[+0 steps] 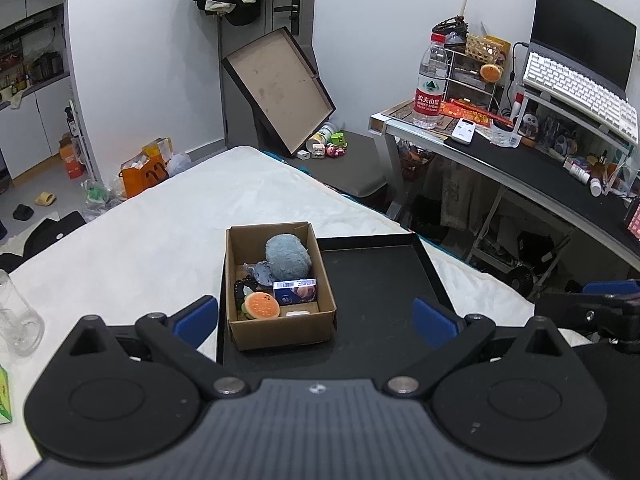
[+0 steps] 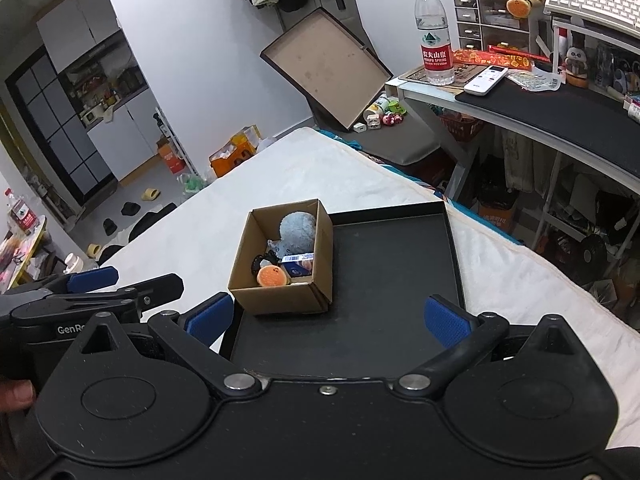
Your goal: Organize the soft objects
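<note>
Glass jar (image 1: 18,316) cut by left edge, green carton (image 1: 4,396) mostly out of frame, thumb (image 2: 16,394) partly cropped

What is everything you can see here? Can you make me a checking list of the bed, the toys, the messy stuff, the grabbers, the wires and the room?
Surface: white bed cover with a black tray on it.
Job's things: cardboard box stands in the tray's left part; inside it a fluffy blue-grey plush, an orange round plush and a small blue packet.
Clutter: clear glass jar at the bed's left edge.
Grippers: left gripper open, empty; right gripper open, empty.
Cables: a dark cable beside the laptop on the desk.
Surroundings: desk with water bottle, remote; large open box leaning by the door.
</note>
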`<state>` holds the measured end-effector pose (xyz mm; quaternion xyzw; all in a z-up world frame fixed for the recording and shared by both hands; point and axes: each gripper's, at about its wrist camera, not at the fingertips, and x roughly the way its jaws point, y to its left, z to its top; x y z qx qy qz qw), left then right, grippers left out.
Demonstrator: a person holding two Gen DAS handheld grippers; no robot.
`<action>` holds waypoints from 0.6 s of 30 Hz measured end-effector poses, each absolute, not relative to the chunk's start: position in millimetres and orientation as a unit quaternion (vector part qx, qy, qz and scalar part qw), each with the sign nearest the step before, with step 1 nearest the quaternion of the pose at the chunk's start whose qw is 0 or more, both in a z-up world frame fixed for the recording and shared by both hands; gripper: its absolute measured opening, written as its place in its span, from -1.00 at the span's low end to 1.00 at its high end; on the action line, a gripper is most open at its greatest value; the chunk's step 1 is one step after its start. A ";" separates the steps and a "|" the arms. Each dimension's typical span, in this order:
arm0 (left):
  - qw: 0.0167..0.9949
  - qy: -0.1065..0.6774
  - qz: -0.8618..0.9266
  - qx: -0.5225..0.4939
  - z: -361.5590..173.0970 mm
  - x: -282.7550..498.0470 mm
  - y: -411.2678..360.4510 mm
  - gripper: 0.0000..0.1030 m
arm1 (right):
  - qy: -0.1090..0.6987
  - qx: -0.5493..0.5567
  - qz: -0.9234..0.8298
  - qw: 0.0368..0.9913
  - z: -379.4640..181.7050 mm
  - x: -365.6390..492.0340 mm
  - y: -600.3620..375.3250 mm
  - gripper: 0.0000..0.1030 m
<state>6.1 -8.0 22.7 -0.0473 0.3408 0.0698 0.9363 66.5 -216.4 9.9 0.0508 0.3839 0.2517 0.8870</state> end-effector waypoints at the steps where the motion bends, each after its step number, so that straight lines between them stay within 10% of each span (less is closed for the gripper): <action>1: 0.936 0.341 0.071 -0.046 22.0 5.8 -9.0 0.99 | 0.384 0.048 0.252 0.887 10.2 66.9 -216.6 1.00; 18: 0.930 0.355 0.076 -0.058 15.1 11.6 -7.6 0.99 | 0.387 0.041 0.257 0.884 9.8 71.7 -221.0 1.00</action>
